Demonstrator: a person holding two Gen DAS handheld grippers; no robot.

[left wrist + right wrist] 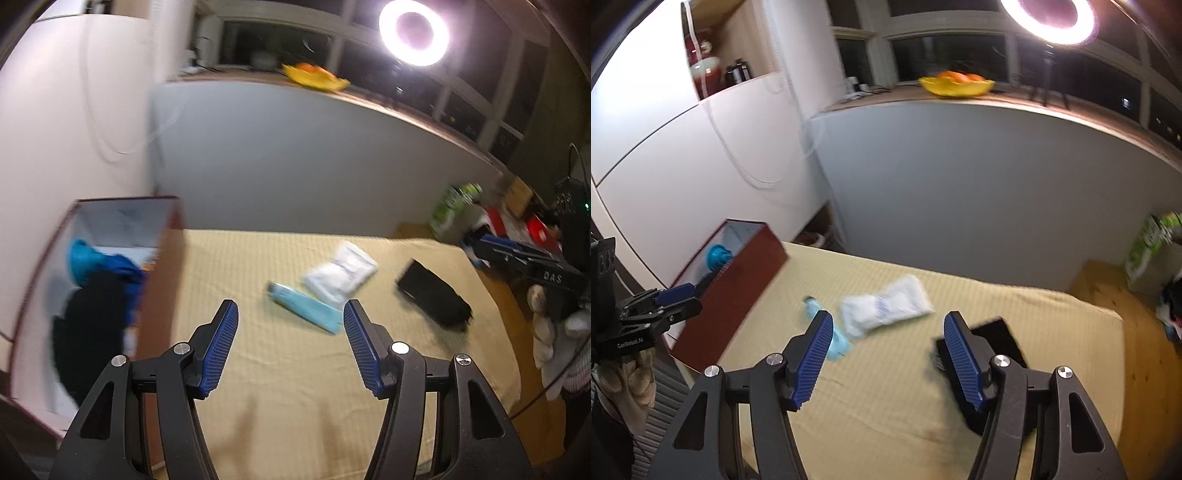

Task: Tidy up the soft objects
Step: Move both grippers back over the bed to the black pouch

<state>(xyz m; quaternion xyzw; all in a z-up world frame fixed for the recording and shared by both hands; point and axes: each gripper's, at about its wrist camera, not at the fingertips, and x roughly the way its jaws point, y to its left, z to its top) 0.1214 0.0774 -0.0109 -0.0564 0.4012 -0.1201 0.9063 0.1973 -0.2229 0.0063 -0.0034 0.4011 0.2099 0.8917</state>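
A tan cloth covers the table [280,387]. On it lie a light-blue soft pack [306,308], a white soft packet [340,275] and a black pouch [434,299]. A dark-red box [162,280] at the table's left holds blue and black fabric [99,295]. My left gripper [290,325] is open and empty, above the cloth short of the blue pack. My right gripper [886,339] is open and empty, above the cloth with the white packet [886,306] just ahead and the black pouch [993,332] behind its right finger. The left gripper [665,306] also shows by the box [738,291].
A grey wall panel [295,158] stands behind the table, with a ledge holding a yellow fruit bowl [314,75] and a bright ring light [413,31]. Clutter with a green carton [448,208] and a black device [532,258] sits at the right.
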